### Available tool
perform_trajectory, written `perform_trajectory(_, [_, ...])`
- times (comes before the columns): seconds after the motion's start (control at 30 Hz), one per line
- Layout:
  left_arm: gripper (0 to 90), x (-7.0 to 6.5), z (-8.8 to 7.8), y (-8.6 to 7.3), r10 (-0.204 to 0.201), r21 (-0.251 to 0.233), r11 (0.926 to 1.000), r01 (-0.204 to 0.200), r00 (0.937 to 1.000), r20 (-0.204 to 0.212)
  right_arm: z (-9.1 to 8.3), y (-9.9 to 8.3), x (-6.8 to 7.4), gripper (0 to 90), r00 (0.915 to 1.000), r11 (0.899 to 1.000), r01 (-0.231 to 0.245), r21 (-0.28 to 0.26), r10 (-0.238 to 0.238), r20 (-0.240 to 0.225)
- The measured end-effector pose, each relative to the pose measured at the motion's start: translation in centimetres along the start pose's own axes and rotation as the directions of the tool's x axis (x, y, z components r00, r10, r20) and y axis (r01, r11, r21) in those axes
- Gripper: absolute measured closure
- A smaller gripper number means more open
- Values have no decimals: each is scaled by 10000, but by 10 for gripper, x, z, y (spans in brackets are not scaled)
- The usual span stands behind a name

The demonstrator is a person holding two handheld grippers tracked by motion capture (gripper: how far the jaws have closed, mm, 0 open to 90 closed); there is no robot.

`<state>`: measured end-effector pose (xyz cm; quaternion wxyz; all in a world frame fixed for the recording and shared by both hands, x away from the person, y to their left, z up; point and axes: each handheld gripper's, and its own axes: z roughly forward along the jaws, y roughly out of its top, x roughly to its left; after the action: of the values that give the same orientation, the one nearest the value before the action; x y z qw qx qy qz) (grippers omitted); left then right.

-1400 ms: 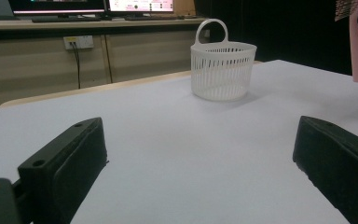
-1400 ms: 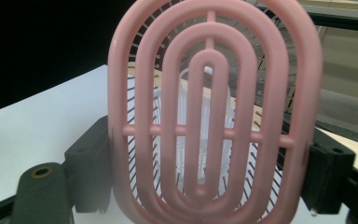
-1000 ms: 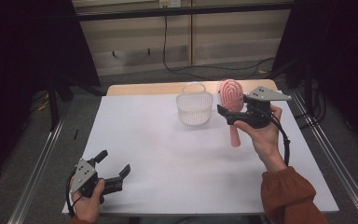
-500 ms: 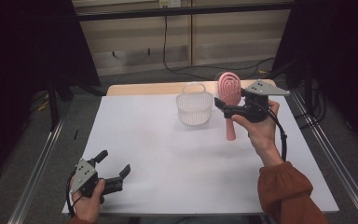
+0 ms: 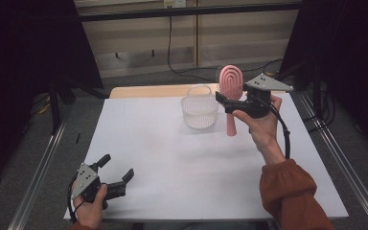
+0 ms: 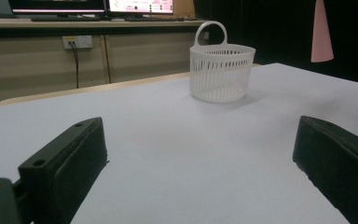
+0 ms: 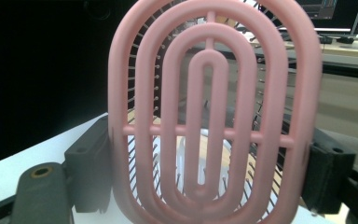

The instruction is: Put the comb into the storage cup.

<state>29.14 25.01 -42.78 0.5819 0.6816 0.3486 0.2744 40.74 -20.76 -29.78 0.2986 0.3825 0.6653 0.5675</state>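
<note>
From the high view, I sat at a table covered by a white sheet (image 5: 172, 158). My right gripper (image 5: 226, 98) was raised above the far right part of the table, its jaws closed on a pink hairbrush (image 5: 231, 96). The brush stood upright in the grip, its oval vented head on top and its handle pointing down, clear of the sheet. Just to its left, a small white slotted basket (image 5: 200, 111) with a hoop handle sat on the sheet near the far edge. My right hand (image 5: 261, 122) wrapped the gripper body, an orange-brown sleeve (image 5: 292, 194) behind it. My left gripper (image 5: 117, 172) rested at the near left corner of the sheet, well apart from the basket and brush, its jaws spread wide with nothing between them.

From the left gripper view, my two black jaws stood far apart at the bottom corners, with bare white sheet (image 6: 191, 158) between them. The basket (image 6: 221, 72) stood upright farther off, and the lower end of the pink handle (image 6: 321, 35) hung in the air at the upper right, above the sheet.

From the right gripper view, the brush head (image 7: 212, 116) sat very close to the camera, upright, its concentric pink ovals clamped at both sides by my jaws. Thin bristles showed through the gaps, and part of the white basket (image 7: 186, 158) lay behind it.
</note>
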Motion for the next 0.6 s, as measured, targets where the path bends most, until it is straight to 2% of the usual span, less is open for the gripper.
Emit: perform_trajectory(0.6, [28,-1,0,0,-92,-59,9999,93,9999,133,15,19,0,194,9999,9983,-131,-570,125,-107])
